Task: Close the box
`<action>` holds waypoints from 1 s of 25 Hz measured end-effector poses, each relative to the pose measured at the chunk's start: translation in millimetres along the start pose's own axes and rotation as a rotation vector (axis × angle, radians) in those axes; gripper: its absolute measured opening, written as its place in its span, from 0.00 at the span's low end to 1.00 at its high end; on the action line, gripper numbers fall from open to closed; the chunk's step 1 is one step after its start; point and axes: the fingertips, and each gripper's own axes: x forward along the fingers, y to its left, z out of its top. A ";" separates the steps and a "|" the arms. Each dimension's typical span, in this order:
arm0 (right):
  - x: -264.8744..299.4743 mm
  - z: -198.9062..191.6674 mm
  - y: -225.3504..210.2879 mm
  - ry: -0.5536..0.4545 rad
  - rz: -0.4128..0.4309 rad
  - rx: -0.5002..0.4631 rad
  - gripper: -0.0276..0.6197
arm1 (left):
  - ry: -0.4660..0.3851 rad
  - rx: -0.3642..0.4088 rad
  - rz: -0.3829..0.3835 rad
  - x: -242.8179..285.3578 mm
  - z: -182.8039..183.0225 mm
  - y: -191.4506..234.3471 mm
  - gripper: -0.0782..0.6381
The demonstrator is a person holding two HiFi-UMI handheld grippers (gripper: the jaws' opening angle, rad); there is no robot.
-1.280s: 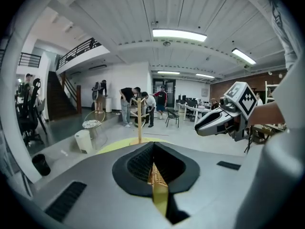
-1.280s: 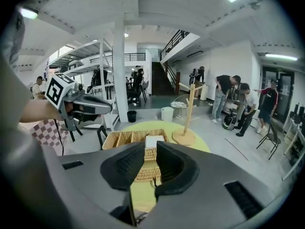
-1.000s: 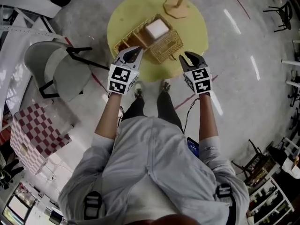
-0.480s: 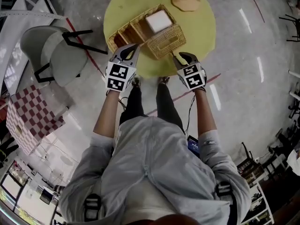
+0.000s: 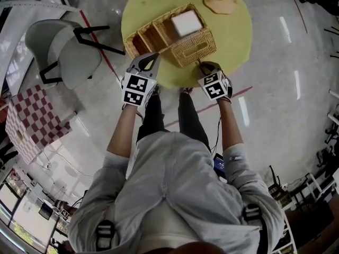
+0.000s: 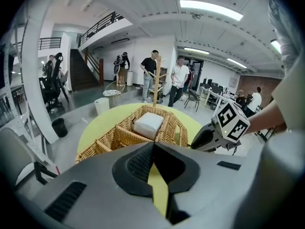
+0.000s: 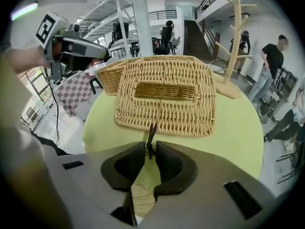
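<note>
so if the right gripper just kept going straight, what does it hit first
The dark loop on the near edge of the lid: it sits between the right gripper's closing jaws. Straight past it is the wicker lid itself, though how far is hard to judge.

Wooden stand [image 5: 222,3] beyond wicker box [image 5: 194,47]

The left claw [image 6: 152,143] hides the box's [image 6: 102,142] near end in its own view.
</note>
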 end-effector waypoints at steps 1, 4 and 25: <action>0.8 -0.1 -1.0 -0.003 -0.006 0.001 0.16 | 0.000 0.002 0.001 -0.5 0.1 0.3 0.15; 1.4 0.0 -1.6 -0.001 -0.020 -0.011 0.10 | 0.000 0.005 -0.001 -2.7 1.7 1.4 0.15; -109.5 77.6 1.7 -0.108 -0.093 0.062 0.09 | -0.161 0.072 -0.040 -55.4 78.2 22.6 0.15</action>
